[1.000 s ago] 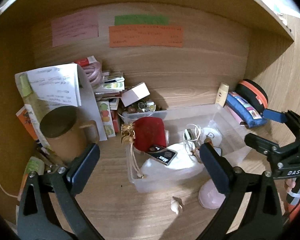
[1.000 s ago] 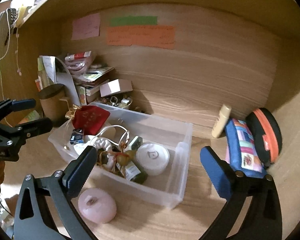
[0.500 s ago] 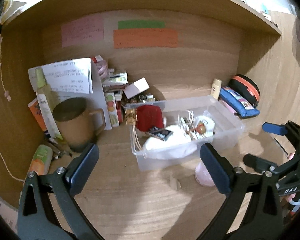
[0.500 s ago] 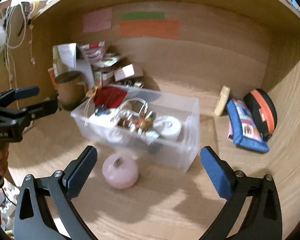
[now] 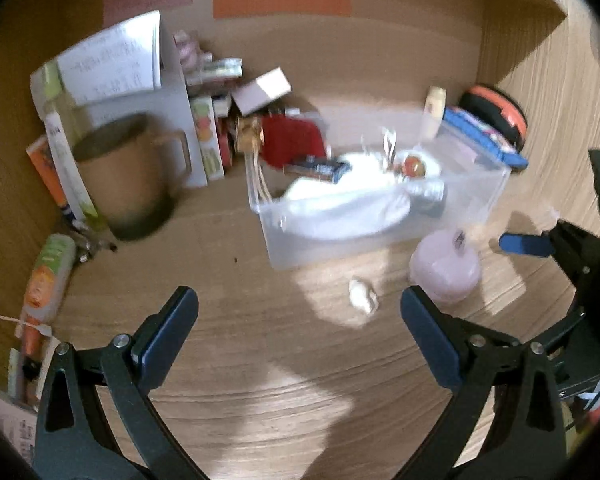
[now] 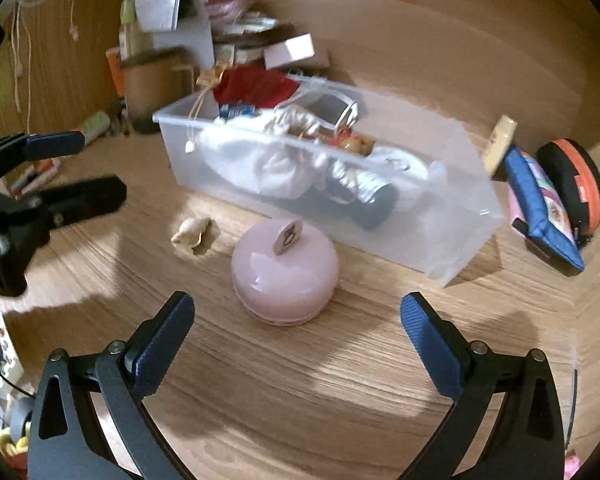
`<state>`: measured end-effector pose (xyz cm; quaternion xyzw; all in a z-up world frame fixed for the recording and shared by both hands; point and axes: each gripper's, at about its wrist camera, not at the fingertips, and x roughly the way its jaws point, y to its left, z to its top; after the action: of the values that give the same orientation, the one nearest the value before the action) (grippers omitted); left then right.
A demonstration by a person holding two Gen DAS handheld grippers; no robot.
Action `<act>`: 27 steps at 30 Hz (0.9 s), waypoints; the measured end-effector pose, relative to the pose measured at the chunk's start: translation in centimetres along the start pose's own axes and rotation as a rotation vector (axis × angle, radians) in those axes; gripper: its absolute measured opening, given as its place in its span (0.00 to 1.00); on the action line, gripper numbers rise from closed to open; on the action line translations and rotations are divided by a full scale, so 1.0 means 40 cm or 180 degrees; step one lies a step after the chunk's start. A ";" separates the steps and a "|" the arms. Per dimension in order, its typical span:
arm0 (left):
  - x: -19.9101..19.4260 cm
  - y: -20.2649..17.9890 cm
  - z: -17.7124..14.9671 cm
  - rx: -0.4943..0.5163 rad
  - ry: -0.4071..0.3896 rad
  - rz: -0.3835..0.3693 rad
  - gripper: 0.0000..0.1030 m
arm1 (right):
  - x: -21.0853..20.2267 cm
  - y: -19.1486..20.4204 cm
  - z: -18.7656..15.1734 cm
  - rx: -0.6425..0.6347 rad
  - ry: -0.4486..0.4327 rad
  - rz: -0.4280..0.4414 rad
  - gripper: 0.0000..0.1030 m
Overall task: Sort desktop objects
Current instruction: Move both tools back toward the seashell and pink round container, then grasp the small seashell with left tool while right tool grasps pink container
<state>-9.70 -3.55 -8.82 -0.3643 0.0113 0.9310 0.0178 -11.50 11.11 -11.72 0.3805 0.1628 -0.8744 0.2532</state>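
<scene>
Both claws stand wide open and hold nothing: the right claw [image 6: 296,332] hangs just in front of the pink round case [image 6: 285,270], and the left claw [image 5: 298,330] hangs over bare worktop [image 5: 260,360] with the small pale shell [image 5: 363,301] beyond it, nearer its right finger. The case and the shell lie loose on the worktop, just outside the near long wall of the clear plastic bin [image 6: 452,216], which already holds a red pouch [image 6: 256,86], white cloth and a dark bottle, and sits toward the back of the worktop. The step in hand looks like picking up the pink case with the right claw. To do it well, centre the fingers on the case's widest band, come in low so the pads meet its sides rather than the domed lid, and close gently, since the smooth shell could squirt out. Lift clear of the bin wall before moving over it.
</scene>
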 end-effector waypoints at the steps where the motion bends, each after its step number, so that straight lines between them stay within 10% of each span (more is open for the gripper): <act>1: 0.013 0.003 -0.006 -0.0010 0.0041 -0.0006 0.99 | 0.007 0.001 0.000 0.0013 0.0008 0.0030 0.99; 16: 0.062 -0.013 -0.028 0.0038 0.0221 -0.0149 0.99 | 0.065 -0.014 0.023 0.0092 0.0230 0.0328 0.59; 25: 0.079 -0.052 -0.021 0.0211 0.0295 -0.0195 0.99 | 0.037 -0.054 0.014 0.0221 0.0079 0.0451 0.58; 27: 0.087 -0.065 -0.016 0.0273 0.0295 -0.0196 0.86 | 0.019 -0.067 0.008 0.0227 0.0007 0.0442 0.58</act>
<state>-11.72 -0.87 -11.65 -0.4062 0.0409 0.9108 0.0615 -13.65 12.93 -11.82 0.4006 0.1051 -0.8596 0.2993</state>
